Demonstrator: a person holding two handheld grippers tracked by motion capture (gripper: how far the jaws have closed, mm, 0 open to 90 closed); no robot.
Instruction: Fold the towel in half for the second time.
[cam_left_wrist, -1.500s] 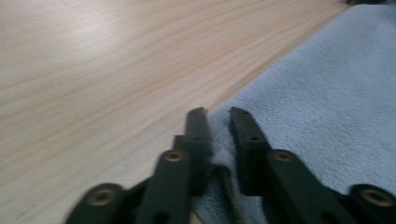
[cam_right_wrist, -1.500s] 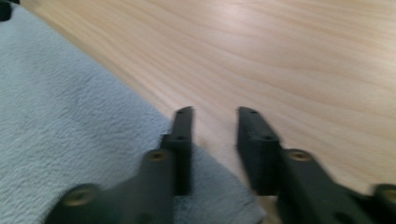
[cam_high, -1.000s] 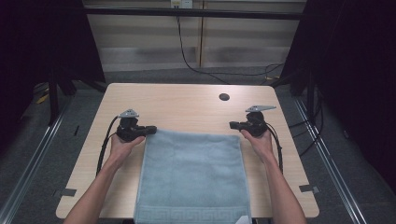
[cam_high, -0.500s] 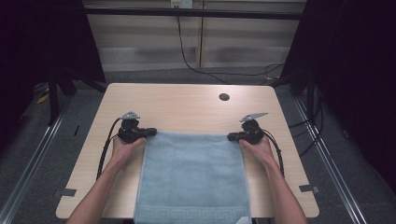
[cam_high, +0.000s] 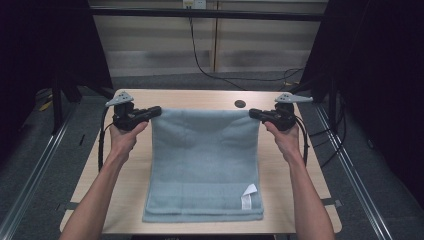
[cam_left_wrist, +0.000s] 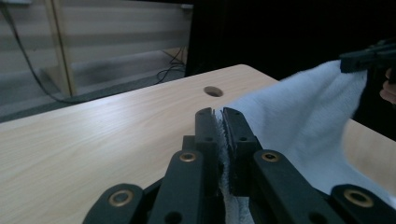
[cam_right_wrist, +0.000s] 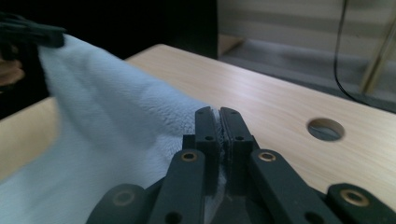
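Observation:
A light blue towel (cam_high: 205, 160) is lifted by its far edge off the wooden table (cam_high: 120, 190); its near part lies folded at the front edge, with a white label (cam_high: 247, 196) showing. My left gripper (cam_high: 157, 110) is shut on the towel's far left corner, and the fabric (cam_left_wrist: 299, 121) is pinched between its jaws (cam_left_wrist: 218, 122). My right gripper (cam_high: 252, 113) is shut on the far right corner, with the towel (cam_right_wrist: 116, 135) clamped between its jaws (cam_right_wrist: 219, 120). The top edge is stretched taut between the two grippers, well above the table.
A round cable hole (cam_high: 240, 104) sits in the table near the far edge. Black cables (cam_high: 210, 70) run over the floor behind. Metal rails (cam_high: 45, 150) flank the table on both sides. Dark curtains stand left and right.
Both grippers have risen from the table with the towel's far corners, so the far half of the towel now hangs up off the surface.

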